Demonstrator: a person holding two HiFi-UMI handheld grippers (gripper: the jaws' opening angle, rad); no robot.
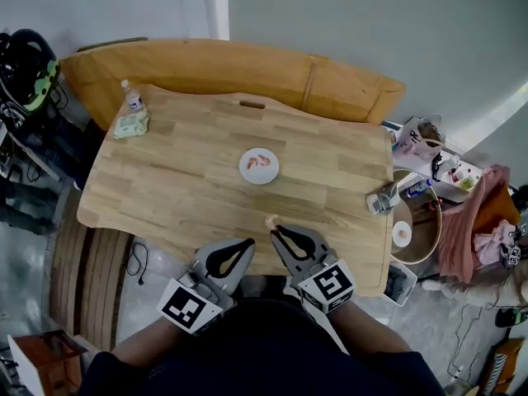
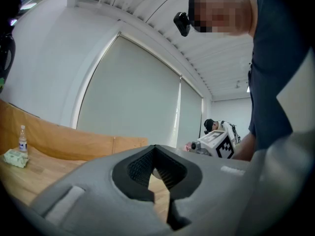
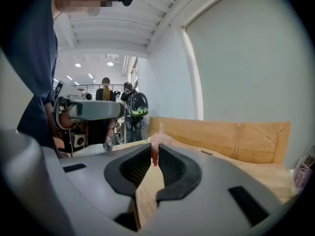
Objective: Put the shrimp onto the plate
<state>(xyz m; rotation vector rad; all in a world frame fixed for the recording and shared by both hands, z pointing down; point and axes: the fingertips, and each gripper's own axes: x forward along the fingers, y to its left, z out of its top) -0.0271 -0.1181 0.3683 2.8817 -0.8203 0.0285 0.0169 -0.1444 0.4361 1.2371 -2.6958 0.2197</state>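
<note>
A small white plate sits near the middle of the wooden table, with a pink shrimp lying on it. My right gripper hovers at the table's near edge, shut on another pale pink shrimp. In the right gripper view this shrimp sticks up from between the tips of the right gripper. My left gripper is beside it on the left, its jaws together and nothing in them. The left gripper looks the same in its own view.
A small bottle and a pack of wipes stand at the table's far left corner. A grey object lies at the right edge. An orange bench runs behind the table. A round basket and clutter stand to the right.
</note>
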